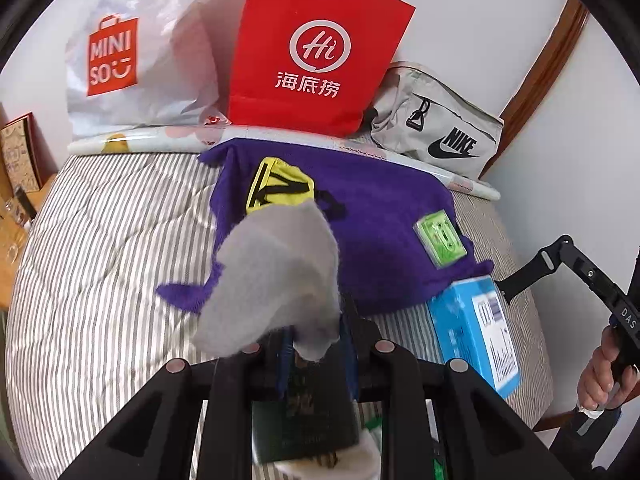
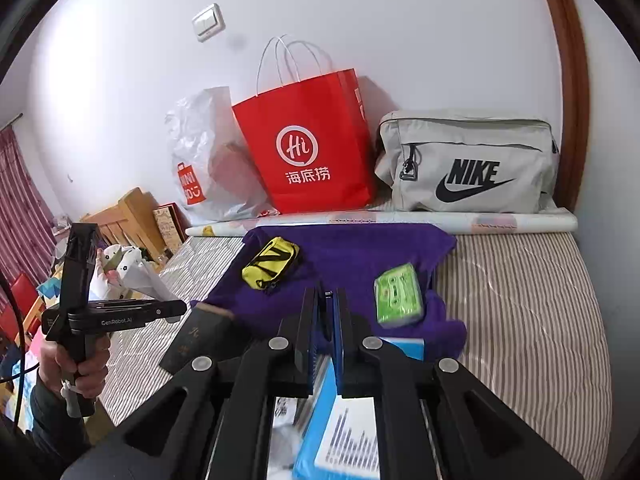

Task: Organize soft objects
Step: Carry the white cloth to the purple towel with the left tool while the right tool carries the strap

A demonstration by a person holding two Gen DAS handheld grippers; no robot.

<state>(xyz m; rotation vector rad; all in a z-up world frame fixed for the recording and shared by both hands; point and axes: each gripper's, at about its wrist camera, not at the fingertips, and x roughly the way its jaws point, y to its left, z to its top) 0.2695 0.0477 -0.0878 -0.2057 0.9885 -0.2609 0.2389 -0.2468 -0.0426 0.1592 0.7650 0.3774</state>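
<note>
In the left wrist view my left gripper [image 1: 316,340] is shut on the lower edge of a grey soft cloth [image 1: 276,276], which stands up above the fingers and hides part of the purple cloth [image 1: 380,216] spread on the bed. A yellow pouch [image 1: 280,188] and a green pack [image 1: 440,240] lie on that purple cloth. In the right wrist view my right gripper [image 2: 326,304] is shut with nothing between its fingers, above the purple cloth's [image 2: 352,256] near edge. The yellow pouch [image 2: 272,262] and green pack [image 2: 400,296] lie just beyond it.
A blue box [image 1: 476,332] and a dark box [image 2: 196,340] lie on the striped bed cover [image 1: 100,260]. Against the wall stand a white plastic bag [image 1: 132,60], a red paper bag [image 1: 316,52] and a grey Nike bag [image 2: 468,164], behind a paper roll [image 2: 400,222]. Wooden furniture [image 2: 128,216] stands left.
</note>
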